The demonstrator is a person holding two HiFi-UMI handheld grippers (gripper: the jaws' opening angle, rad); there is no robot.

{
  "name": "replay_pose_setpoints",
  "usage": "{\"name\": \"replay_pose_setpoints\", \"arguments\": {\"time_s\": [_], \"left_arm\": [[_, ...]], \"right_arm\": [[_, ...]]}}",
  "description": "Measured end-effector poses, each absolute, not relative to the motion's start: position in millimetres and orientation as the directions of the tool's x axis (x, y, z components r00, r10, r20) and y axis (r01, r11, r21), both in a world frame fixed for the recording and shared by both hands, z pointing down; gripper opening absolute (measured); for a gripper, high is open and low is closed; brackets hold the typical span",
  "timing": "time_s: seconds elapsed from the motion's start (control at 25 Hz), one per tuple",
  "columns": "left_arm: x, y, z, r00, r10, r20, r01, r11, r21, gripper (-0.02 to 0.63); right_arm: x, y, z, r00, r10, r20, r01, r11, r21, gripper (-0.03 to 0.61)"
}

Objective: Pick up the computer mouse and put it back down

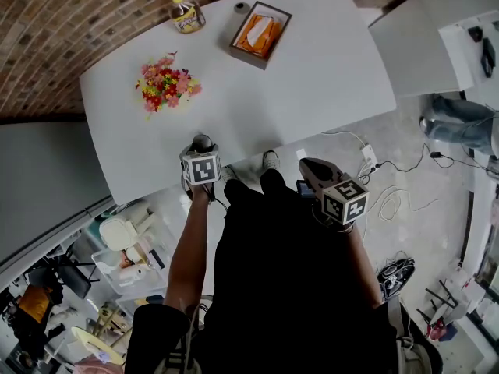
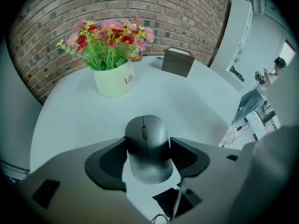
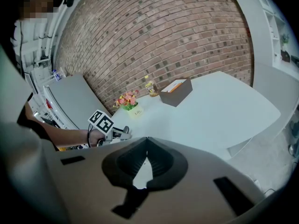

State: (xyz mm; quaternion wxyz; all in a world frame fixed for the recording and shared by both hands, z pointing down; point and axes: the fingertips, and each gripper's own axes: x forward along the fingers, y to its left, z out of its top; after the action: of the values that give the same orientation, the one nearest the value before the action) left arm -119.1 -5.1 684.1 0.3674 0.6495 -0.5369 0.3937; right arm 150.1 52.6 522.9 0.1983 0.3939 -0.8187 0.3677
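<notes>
The grey computer mouse (image 2: 148,143) lies on the white table (image 1: 312,76) close to its near edge, and only its dark top (image 1: 203,140) shows in the head view. My left gripper (image 2: 148,152) points steeply down over it, one black pad against each side of the mouse. The mouse still rests on the tabletop. My right gripper (image 3: 146,141) is shut and empty, its tips meeting. In the head view it (image 1: 306,167) hangs off the table's near edge, over the floor, to the right of the left gripper (image 1: 202,148).
A cream pot of pink and red flowers (image 1: 166,84) (image 2: 113,76) stands beyond the mouse. Further back are a brown box (image 1: 260,34) (image 2: 177,61) and a yellow-capped bottle (image 1: 187,12). Cables and a power strip (image 1: 368,160) lie on the floor at right.
</notes>
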Motion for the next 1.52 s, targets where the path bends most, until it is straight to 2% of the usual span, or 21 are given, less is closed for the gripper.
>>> {"name": "replay_pose_setpoints", "arguments": {"time_s": [0.6,1.52], "left_arm": [[-124,-4,675,0.075,-0.420,0.904,-0.973,-0.230,-0.026,0.298],[-127,-12,647,0.085,-0.508,0.857,-0.971,-0.234,-0.042,0.296]], "right_arm": [[140,53,522,-0.622,-0.487,0.613,-0.782,0.423,-0.458,0.017],[128,52,520,-0.627,-0.484,0.610,-0.777,0.447,-0.444,0.017]]}}
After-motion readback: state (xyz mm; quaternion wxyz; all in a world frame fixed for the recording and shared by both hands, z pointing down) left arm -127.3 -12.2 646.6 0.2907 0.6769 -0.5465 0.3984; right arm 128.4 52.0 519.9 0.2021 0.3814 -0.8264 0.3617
